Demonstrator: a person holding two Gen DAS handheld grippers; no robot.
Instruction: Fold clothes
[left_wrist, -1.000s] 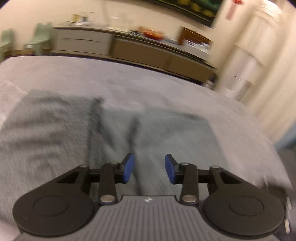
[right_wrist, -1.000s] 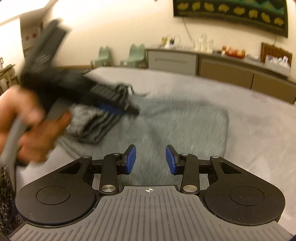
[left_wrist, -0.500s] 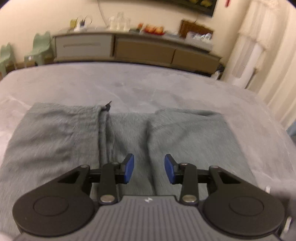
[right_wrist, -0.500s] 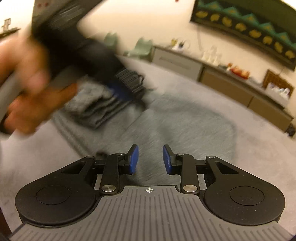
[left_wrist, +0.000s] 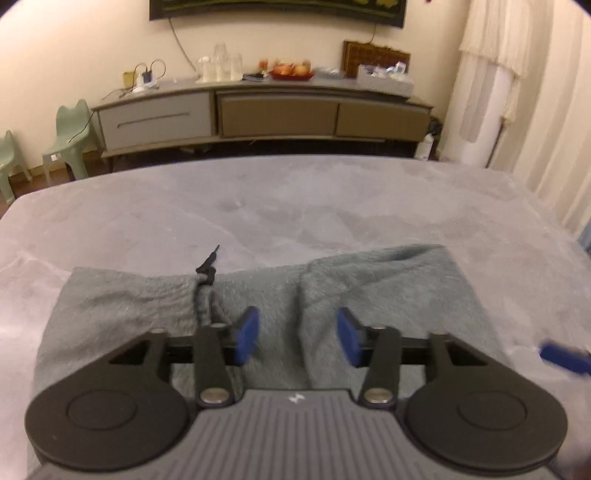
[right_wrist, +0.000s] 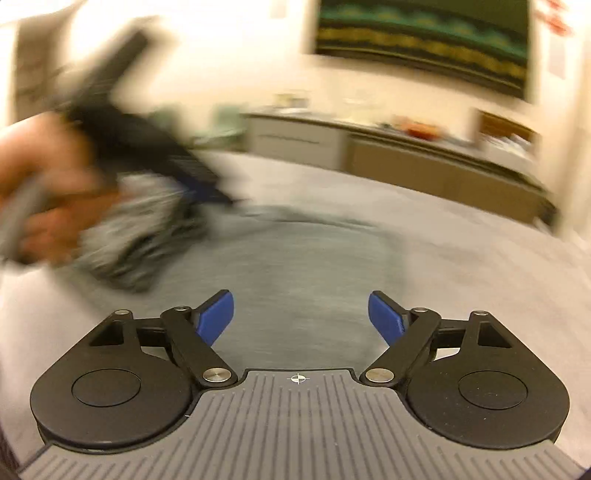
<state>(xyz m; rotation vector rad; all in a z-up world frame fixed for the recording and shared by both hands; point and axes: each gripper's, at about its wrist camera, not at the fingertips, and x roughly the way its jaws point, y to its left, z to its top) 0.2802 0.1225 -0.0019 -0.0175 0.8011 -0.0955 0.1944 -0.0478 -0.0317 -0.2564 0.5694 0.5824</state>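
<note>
Left wrist view: your left gripper (left_wrist: 297, 334) hovers, fingers apart and empty, over grey trousers (left_wrist: 369, 295) lying crosswise on the bed (left_wrist: 295, 206); your right gripper (right_wrist: 301, 317) gapes wide.

left gripper (left_wrist: 297, 336): two flat blue finger pads on black linkage arms, each arm pinned by a silver screw beside a white emblem on the grey ribbed housing. a black round disc sits on either side of that emblem. right gripper (right_wrist: 301, 317): same build, blue pads, silver pivot screws, ribbed grey housing carrying a white crosshair mark. a blurred hand (right_wrist: 44, 206) grips a grey handle.
</note>
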